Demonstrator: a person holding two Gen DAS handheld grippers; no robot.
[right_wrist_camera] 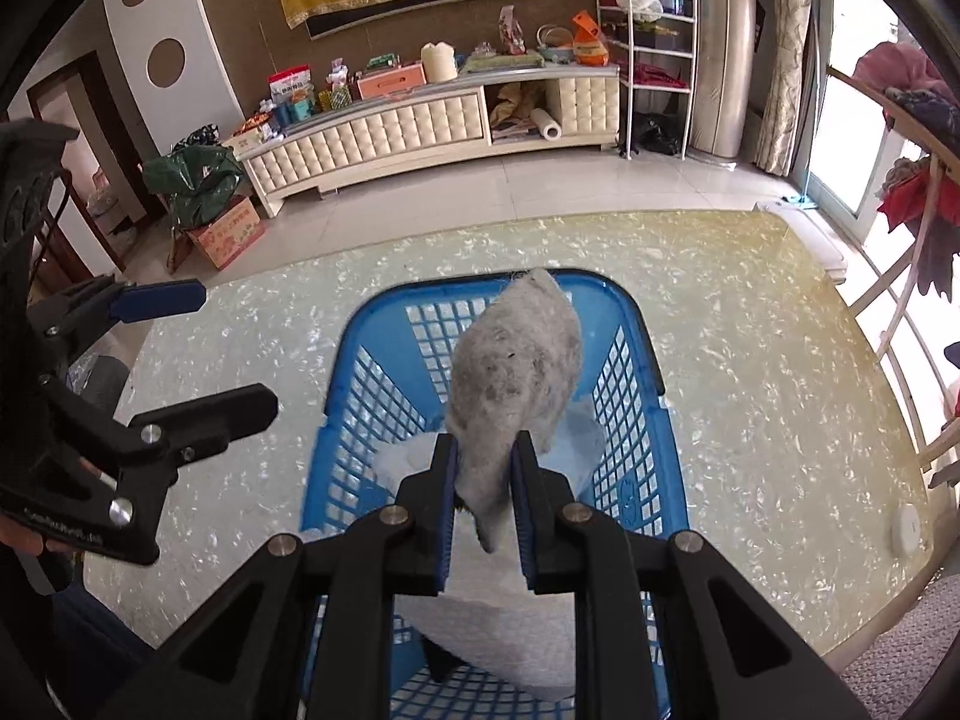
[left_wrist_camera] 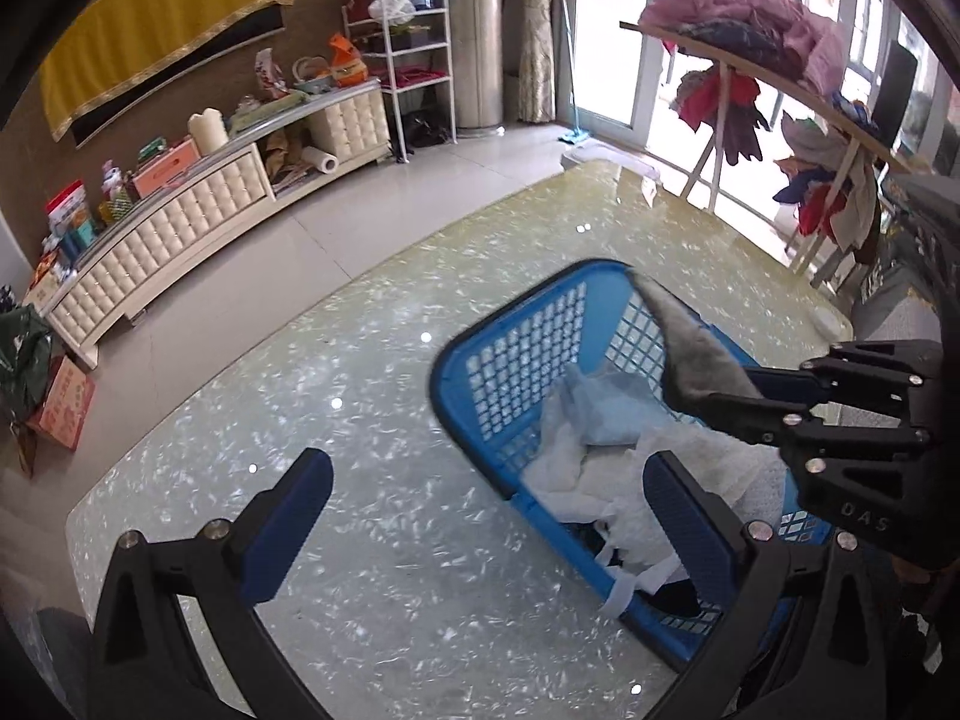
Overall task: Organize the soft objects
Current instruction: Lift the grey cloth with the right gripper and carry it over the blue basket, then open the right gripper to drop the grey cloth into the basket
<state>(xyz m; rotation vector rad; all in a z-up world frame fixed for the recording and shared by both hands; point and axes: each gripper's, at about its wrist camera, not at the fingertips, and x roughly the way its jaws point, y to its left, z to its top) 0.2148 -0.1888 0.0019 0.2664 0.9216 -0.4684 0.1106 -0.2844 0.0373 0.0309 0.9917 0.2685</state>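
A blue plastic basket (right_wrist_camera: 624, 438) stands on the glossy table, holding white and pale blue cloths (left_wrist_camera: 600, 456). My right gripper (right_wrist_camera: 486, 450) is shut on a grey fuzzy cloth (right_wrist_camera: 516, 366) that hangs over the basket's middle. In the left wrist view that grey cloth (left_wrist_camera: 690, 348) sticks out from the right gripper (left_wrist_camera: 708, 399) above the basket (left_wrist_camera: 510, 354). My left gripper (left_wrist_camera: 486, 504) stands open with nothing between its fingers, over the table at the basket's left side. It also shows in the right wrist view as an open gripper (right_wrist_camera: 222, 348) left of the basket.
The table (right_wrist_camera: 750, 360) has a pearly, reflective top with a small white disc (right_wrist_camera: 905, 525) near its right edge. Beyond it a cream TV cabinet (right_wrist_camera: 420, 120) carries clutter. A wooden rack with clothes (left_wrist_camera: 780, 60) stands at the right by the glass door.
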